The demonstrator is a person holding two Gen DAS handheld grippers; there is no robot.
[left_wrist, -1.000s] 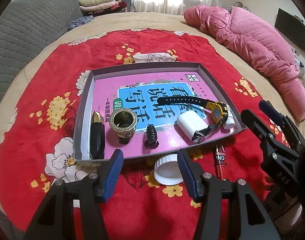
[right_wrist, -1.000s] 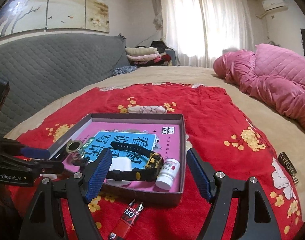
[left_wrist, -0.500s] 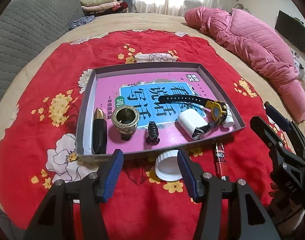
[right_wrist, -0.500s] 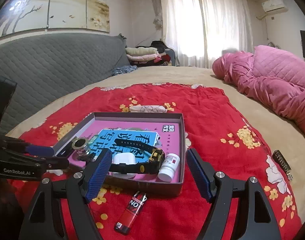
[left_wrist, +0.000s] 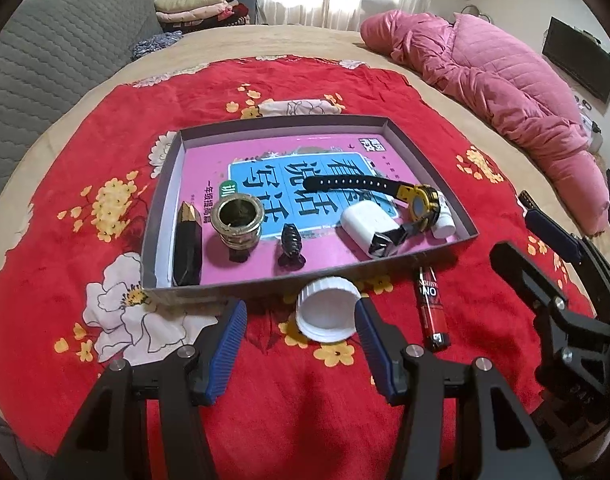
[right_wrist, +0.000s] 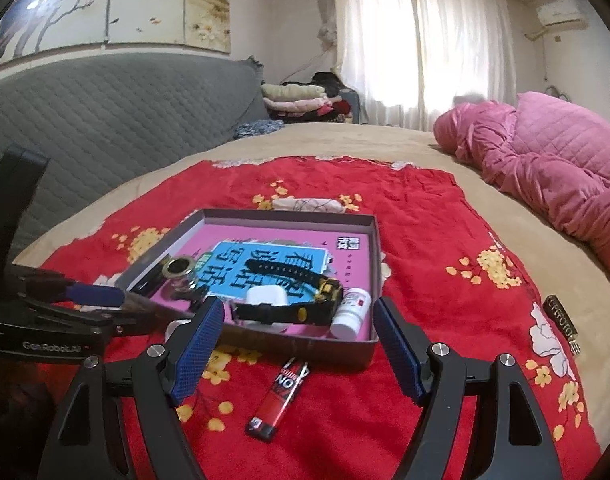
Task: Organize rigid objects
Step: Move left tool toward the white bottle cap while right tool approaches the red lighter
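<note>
Left gripper (left_wrist: 301,336): jaws spread, nothing held, white cap (left_wrist: 327,314) lying between the pads on the blanket just near of the tray (left_wrist: 161,216). Right gripper (right_wrist: 297,344): jaws spread, empty, red lighter (right_wrist: 279,400) lying below and between its pads, outside the tray's near wall.

Already in tray: black crystal-shaped piece (left_wrist: 189,250) at left, brass ring-shaped piece (left_wrist: 239,226), black hair clip (left_wrist: 291,245), white case (left_wrist: 367,229), yellow-black watch (left_wrist: 419,204), small white bottle (right_wrist: 351,313) in the right near corner.

Risks (judgement):
- Cap sits touching or nearly touching the tray wall; far pad may catch the wall or shove the tray.
- Plush red floral blanket (left_wrist: 85,152) is soft; a flat cap or lighter may sink and slip from the pads.
- The two grippers are close; collision possible.

Room: beige bed, pink quilt (right_wrist: 545,160) right, grey headboard, curtained window.
</note>
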